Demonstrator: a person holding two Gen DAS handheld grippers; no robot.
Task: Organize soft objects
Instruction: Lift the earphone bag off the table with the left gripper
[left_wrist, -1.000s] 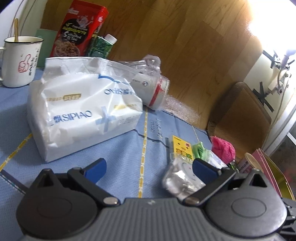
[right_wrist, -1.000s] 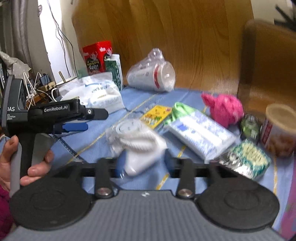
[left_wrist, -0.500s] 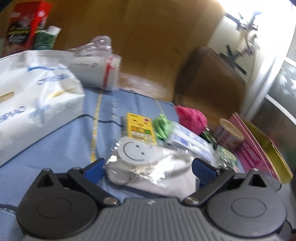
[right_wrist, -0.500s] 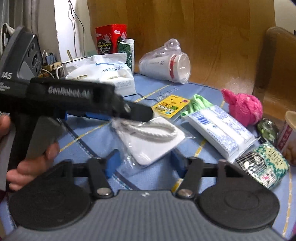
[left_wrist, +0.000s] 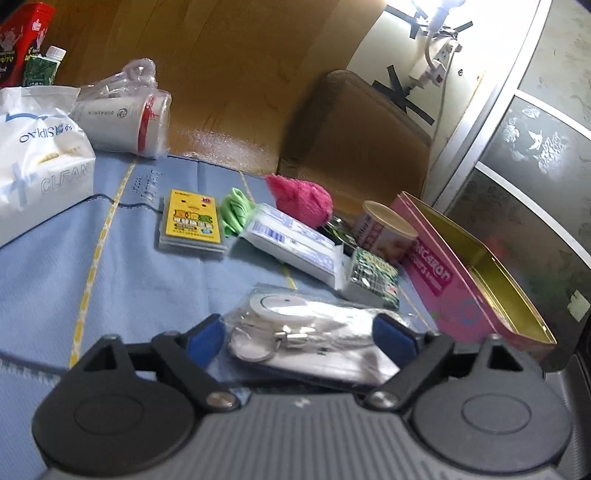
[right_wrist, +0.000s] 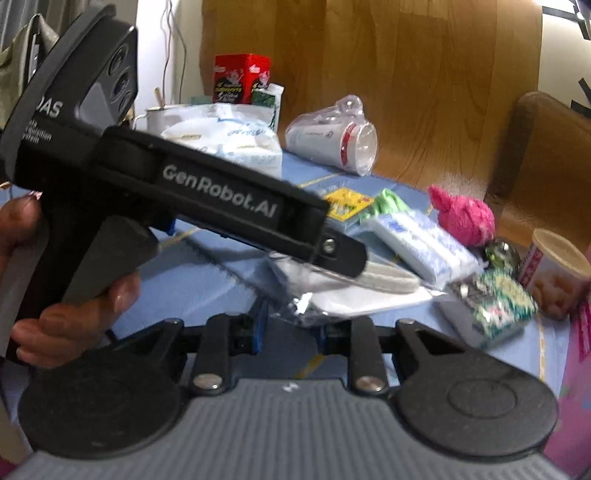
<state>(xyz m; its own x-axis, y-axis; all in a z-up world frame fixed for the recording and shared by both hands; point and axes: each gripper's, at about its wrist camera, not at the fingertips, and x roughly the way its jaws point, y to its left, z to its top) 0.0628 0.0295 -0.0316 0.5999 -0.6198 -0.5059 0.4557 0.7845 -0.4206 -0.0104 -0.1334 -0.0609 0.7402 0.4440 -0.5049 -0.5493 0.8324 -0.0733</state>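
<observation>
A clear plastic pouch (left_wrist: 306, 339) with a white fabric item, a round smiley tag and a key ring lies on the blue cloth (left_wrist: 122, 280). My left gripper (left_wrist: 295, 332) is open, its blue pads on either side of the pouch. In the right wrist view the pouch (right_wrist: 347, 295) lies just beyond my right gripper (right_wrist: 290, 328), whose jaws are narrowly apart and appear empty. The left gripper's black body (right_wrist: 177, 192) crosses that view above the pouch. A pink plush (left_wrist: 301, 199), a green cloth (left_wrist: 234, 210) and a white-blue tissue pack (left_wrist: 295, 243) lie further off.
An open pink tin (left_wrist: 476, 280) stands at the right. A yellow card pack (left_wrist: 192, 225), a green foil packet (left_wrist: 373, 277), a snack cup (left_wrist: 384, 232), a wrapped tumbler (left_wrist: 125, 114) and a large SIPIAO tissue bag (left_wrist: 40, 151) sit around. A wooden chair (left_wrist: 354, 140) stands behind.
My left gripper swung right from the tissue bag to the pouch and now straddles it. My right gripper's jaws narrowed and drew back from the pouch.
</observation>
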